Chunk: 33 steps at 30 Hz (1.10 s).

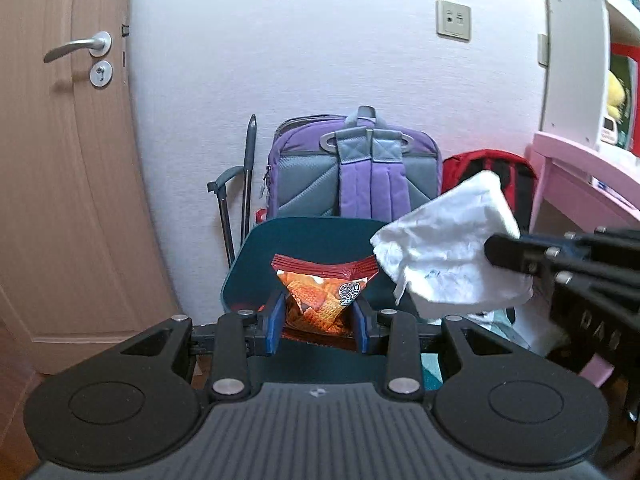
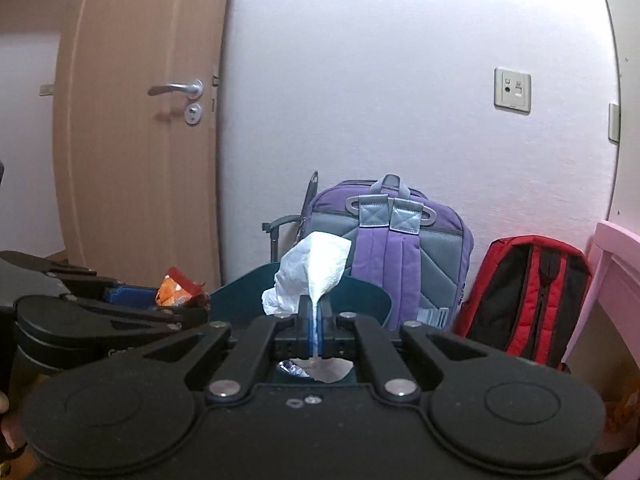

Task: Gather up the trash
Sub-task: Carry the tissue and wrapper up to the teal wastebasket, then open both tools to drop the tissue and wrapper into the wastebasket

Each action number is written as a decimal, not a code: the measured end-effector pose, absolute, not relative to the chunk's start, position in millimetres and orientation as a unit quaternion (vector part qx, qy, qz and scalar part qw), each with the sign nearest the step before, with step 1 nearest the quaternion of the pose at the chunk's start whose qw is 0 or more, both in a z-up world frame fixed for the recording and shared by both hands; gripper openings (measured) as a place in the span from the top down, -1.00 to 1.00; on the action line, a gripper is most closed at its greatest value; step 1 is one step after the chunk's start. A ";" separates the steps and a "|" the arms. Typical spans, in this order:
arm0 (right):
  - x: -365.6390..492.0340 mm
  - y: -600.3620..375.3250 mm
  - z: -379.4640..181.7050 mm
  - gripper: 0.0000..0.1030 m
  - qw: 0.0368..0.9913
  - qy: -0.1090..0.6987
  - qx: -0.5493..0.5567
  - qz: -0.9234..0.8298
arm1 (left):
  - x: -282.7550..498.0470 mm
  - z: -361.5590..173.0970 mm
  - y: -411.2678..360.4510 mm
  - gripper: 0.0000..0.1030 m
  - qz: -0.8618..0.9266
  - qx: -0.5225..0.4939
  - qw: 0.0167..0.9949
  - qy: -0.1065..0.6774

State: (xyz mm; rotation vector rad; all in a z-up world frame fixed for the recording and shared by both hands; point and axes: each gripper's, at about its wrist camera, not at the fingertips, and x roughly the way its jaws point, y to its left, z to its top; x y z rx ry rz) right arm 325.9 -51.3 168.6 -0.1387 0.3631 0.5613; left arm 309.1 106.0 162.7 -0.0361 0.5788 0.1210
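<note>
The left gripper (image 1: 318, 316) is clamped on an orange snack wrapper (image 1: 324, 296), held above the dark teal bin (image 1: 256, 248). Just right, the right gripper (image 2: 315, 320) pinches a crumpled white tissue (image 2: 312, 276) tightly over the bin's near side.

This is a room in a home, most likely a child's bedroom. A wooden door (image 1: 60, 160) with a metal handle (image 1: 78, 46) fills the left of the frame. Two school bags lean on the white wall (image 1: 300, 40) in the middle: a purple backpack (image 1: 352, 172) and a red backpack (image 2: 528, 300) just beside it. At the right edge are a pink desk (image 1: 576, 184) and white shelves (image 1: 612, 12) with a yellow soft toy (image 1: 615, 94).
</note>
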 end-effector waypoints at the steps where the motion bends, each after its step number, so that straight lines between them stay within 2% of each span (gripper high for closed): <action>1: 333.6 -47.8 168.0 0.96 0.942 0.181 -0.069 0.273 | 318.0 161.8 108.1 0.34 0.060 -0.019 0.955 0.289; 18: 430.1 9.0 96.4 0.95 0.908 0.290 -0.105 0.282 | 440.6 89.8 132.7 0.34 0.063 -0.003 0.912 0.406; 25: 446.9 14.6 76.1 0.71 0.896 0.324 -0.115 0.281 | 457.8 72.4 133.1 0.32 0.053 0.001 0.898 0.436; 26: 447.9 14.1 74.9 0.72 0.895 0.327 -0.114 0.282 | 458.7 71.6 133.7 0.26 0.053 -0.004 0.897 0.439; 30: 448.9 12.2 73.0 0.66 0.894 0.333 -0.115 0.279 | 454.9 74.6 137.1 -0.18 0.059 -0.022 0.900 0.432; 33: 448.0 9.4 76.3 0.58 0.893 0.334 -0.110 0.282 | 449.7 80.5 136.2 -0.20 0.057 -0.026 0.903 0.424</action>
